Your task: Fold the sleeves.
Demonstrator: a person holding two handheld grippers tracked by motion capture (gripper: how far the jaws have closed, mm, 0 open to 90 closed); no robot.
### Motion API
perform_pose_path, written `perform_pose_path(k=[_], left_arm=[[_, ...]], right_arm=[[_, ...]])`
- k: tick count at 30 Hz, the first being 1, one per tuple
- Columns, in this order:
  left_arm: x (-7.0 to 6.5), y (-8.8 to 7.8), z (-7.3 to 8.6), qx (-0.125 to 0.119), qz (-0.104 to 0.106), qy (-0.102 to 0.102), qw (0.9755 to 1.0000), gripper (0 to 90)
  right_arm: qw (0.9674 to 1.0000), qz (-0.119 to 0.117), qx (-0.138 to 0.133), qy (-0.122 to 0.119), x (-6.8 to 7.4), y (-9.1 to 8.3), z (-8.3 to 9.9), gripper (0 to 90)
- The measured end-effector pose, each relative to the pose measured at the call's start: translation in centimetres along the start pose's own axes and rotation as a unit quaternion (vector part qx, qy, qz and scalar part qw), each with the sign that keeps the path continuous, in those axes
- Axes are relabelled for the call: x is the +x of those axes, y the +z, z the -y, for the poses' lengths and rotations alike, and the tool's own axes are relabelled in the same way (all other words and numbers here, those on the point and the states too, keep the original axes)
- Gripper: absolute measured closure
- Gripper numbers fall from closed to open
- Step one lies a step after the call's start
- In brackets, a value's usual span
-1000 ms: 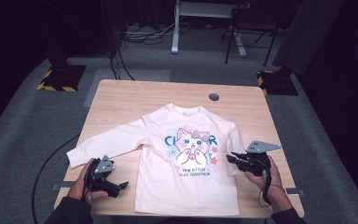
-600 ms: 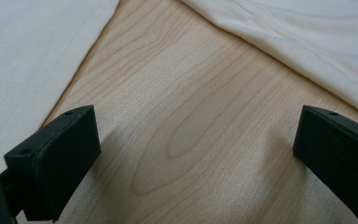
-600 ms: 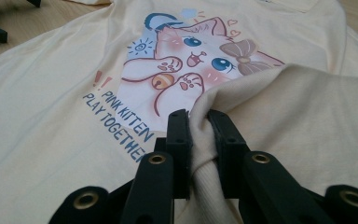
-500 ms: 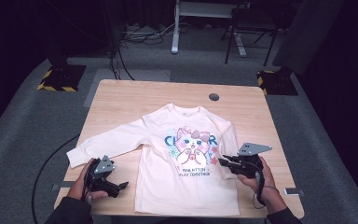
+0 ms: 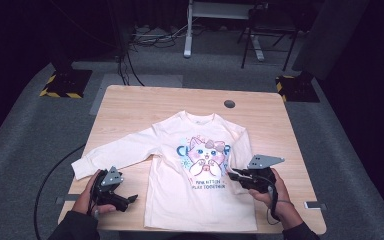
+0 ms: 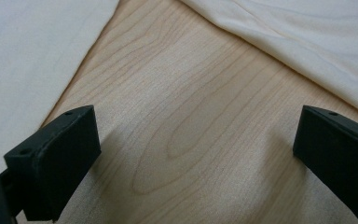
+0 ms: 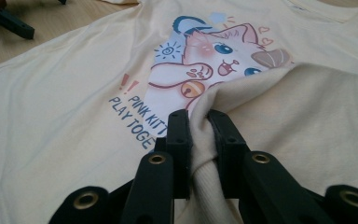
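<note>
High view, left gripper (image 5: 130, 199): rests on bare wood between the outstretched sleeve and the shirt's body; in the left gripper view its jaws stand wide apart with nothing between them.
Table (image 5: 140, 107): light wood, with a small dark round grommet (image 5: 229, 104) near its far edge.
Sweatshirt (image 5: 180, 170): cream, long-sleeved, lying flat and face up in the middle of the table, cat print (image 5: 205, 155) showing.
Long axis: collar toward the far edge, hem toward the person; one sleeve stretches out to the left, the other is folded in over the right side.
Handling: light, soft, limp knit; it should drape and bunch rather than hold a shape, so a pinch at a cuff, hem or fold edge looks best.
Right gripper (image 7: 200, 126): jaws nearly closed, pinching a fold of the folded-in sleeve (image 7: 307, 107), probably near the cuff, though that end is hidden.
</note>
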State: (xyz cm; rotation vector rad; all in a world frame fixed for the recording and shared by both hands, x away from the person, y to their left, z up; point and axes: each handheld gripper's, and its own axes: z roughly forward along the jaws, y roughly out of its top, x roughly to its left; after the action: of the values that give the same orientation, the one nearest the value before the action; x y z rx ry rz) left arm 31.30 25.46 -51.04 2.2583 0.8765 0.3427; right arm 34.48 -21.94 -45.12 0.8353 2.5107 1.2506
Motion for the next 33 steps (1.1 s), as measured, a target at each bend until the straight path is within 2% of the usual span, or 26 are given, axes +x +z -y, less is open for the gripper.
perform_pose_path(k=[13,23,33], left_arm=[[0.0,0.0,0.0,0.0,0.0,0.0,1.0,0.5],[0.0,0.0,0.0,0.0,0.0,0.0,1.0,0.5],[0.0,0.0,0.0,0.0,0.0,0.0,1.0,0.5]], right_arm=[[0.9992,-0.025,0.005,-0.029,1.8,0.6,-0.7,79.3],[0.9983,-0.041,0.011,-0.04,2.5,1.0,-0.8,79.4],[0.9957,-0.066,0.025,-0.06,3.7,1.3,-1.0,79.4]])
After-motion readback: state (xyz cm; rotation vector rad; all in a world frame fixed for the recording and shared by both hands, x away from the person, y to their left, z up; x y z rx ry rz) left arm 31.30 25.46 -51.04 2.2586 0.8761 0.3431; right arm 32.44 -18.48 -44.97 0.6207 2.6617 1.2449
